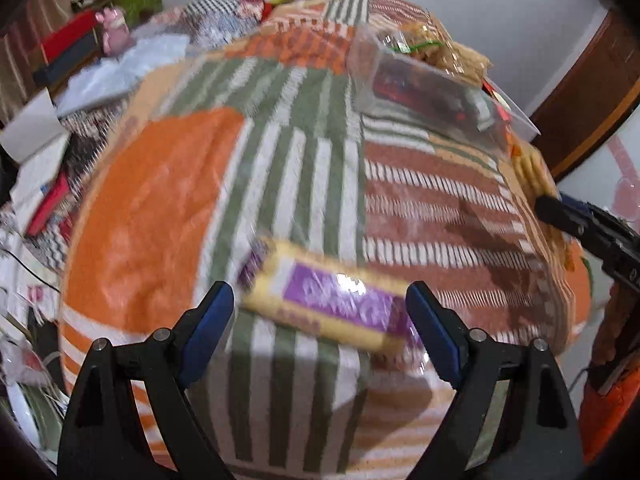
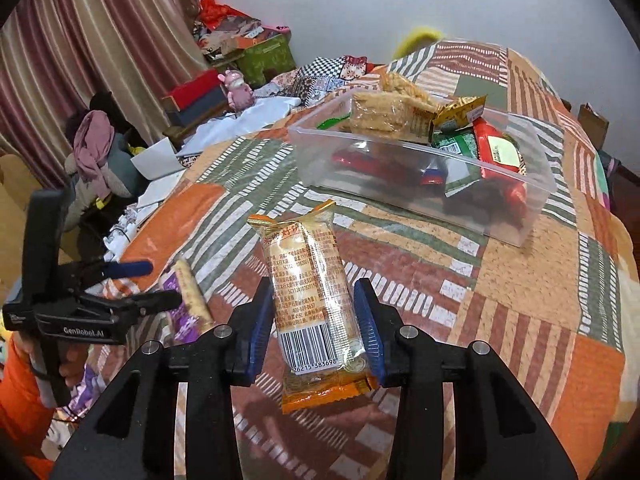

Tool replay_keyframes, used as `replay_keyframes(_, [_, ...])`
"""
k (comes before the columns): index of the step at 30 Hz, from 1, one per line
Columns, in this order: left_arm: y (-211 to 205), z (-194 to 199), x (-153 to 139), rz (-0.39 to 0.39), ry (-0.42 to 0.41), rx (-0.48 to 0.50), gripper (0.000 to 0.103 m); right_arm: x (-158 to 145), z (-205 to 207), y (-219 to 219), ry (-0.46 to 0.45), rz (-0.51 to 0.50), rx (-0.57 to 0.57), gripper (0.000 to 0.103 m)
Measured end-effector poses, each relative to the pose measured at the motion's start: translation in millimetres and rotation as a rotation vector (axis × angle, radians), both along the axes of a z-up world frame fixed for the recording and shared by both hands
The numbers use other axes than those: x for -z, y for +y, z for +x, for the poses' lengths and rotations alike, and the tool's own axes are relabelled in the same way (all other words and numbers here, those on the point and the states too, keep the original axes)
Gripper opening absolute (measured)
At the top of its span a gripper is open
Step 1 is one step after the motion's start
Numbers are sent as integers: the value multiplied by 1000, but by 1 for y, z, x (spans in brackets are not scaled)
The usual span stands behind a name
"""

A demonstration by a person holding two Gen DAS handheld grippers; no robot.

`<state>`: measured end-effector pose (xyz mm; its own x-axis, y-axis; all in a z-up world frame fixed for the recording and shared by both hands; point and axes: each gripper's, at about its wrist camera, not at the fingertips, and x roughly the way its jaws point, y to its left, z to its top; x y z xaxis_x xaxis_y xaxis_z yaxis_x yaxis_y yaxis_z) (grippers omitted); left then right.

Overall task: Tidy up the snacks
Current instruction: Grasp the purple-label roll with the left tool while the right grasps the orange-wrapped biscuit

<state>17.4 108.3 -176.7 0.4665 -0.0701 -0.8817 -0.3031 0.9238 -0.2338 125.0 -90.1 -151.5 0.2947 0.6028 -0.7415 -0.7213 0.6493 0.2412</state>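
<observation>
Right wrist view: my right gripper (image 2: 314,328) clamps orange cracker packet (image 2: 312,300), barcode end near, packet raised over patchwork blanket (image 2: 520,320). Clear plastic bin (image 2: 420,184) far right, snacks inside. Left wrist view, blurred: my left gripper (image 1: 320,320) spread wide, nothing held; purple-yellow snack pack (image 1: 332,300) lies on blanket between tips.

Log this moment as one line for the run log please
right gripper: shut on orange cracker pack | left gripper: open over purple biscuit pack | clear bin: holds snacks
</observation>
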Motion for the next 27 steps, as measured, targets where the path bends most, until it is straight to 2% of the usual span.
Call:
replay_keyframes(6, [-9, 1, 12, -46, 16, 3, 89, -4, -4, -8, -24, 5, 10, 37])
replay_keyframes(14, [-24, 45, 7, -57, -13, 42, 89, -1, 0, -20, -8, 13, 43, 37])
replay_keyframes(21, [-34, 85, 17, -23, 1, 42, 88, 2, 2, -27, -1, 10, 65, 37])
replay_keyframes(24, [-38, 89, 20, 23, -12, 41, 74, 2, 3, -31, -4, 11, 74, 37])
replay_keyframes(25, [-40, 88, 20, 49, -19, 45, 67, 2, 4, -32, -6, 12, 79, 37])
replay_keyframes(27, [-43, 83, 19, 83, -34, 56, 63, 3, 6, -33, -7, 14, 86, 37])
